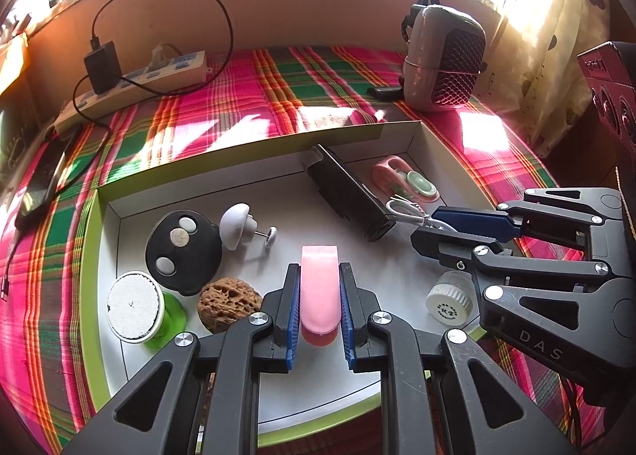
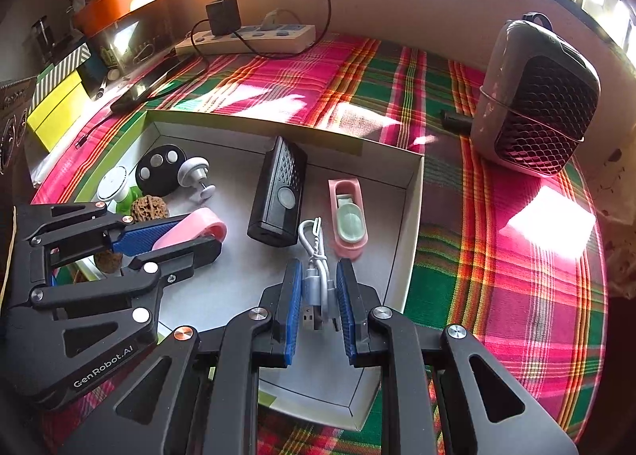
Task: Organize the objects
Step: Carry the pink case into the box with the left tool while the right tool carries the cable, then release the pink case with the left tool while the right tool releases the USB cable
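**Tray inventory: both grippers loaded over the shallow box**

Risks first. The left gripper (image 1: 320, 310) has its fingers closed on a pink clip (image 1: 319, 288), held by its smooth sides; a glossy, rounded piece like this could, in my judgement, slide forward out of the blue pads if tilted. The right gripper (image 2: 319, 306) has its fingers closed on a coiled white USB cable (image 2: 316, 276); the loose loop hanging ahead of the fingers could snag the black rectangular device (image 2: 278, 196) or the pink case (image 2: 348, 216) beside it. The two grippers sit near each other over the tray, so a collision between them is possible.

Contents of the white cardboard tray (image 1: 246, 192), left to right in the left wrist view:
- 8 o'clock: green cup with white foam-like top (image 1: 137, 306), upright.
- 9 o'clock: black round disc (image 1: 183, 250) carrying three small pale buttons or coins.
- Beside it: walnut (image 1: 228, 308), wrinkled brown.
- 10 o'clock: white knob with a thin pin (image 1: 238, 224).
- Centre: the pink clip, above the tray floor.
- 1 o'clock: the black rectangular device, lying diagonal.
- 2 o'clock: the pink case with a pale green oval insert.
- 4 o'clock: white ribbed bottle cap (image 1: 449, 304), partly under the right gripper.

The tray rests on a plaid cloth (image 1: 246, 97) covering the counter.
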Tool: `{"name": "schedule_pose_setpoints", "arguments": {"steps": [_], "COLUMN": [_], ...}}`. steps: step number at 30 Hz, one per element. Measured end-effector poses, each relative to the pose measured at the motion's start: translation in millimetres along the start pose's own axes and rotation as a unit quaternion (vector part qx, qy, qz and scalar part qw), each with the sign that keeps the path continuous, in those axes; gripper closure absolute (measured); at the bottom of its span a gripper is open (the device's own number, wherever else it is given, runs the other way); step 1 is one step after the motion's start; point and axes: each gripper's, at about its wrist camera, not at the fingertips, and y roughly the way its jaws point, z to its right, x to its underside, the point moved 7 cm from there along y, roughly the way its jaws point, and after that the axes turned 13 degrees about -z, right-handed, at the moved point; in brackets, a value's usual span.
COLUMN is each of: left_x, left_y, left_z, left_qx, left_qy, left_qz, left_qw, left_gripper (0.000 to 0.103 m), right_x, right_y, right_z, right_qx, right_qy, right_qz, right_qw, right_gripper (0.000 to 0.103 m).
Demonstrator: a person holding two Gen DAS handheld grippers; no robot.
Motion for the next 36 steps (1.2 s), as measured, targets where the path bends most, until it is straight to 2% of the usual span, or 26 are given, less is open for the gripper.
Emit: {"name": "schedule_pose_setpoints", "arguments": {"steps": [30,36], "left_x": [-0.3,-0.1], "left_y": [0.3,0.5], "left_z": [0.3,0.7], "left_qx": [0.0,0.001], "left_qy": [0.0,0.0], "left_qz": [0.0,-0.001], "left_qw": [1.0,1.0], "left_gripper": [0.086,0.08], "right_x": [-1.3,-1.0], "right_y": [6.9,7.0], "right_z": [-4.8,-4.5], "right_qx": [0.011,0.01], "right_qy": [-0.009,-0.007], "right_qz": [-0.014,-0.012], "right_qw": [1.0,1.0], "right_gripper": [0.084,0.083]}}
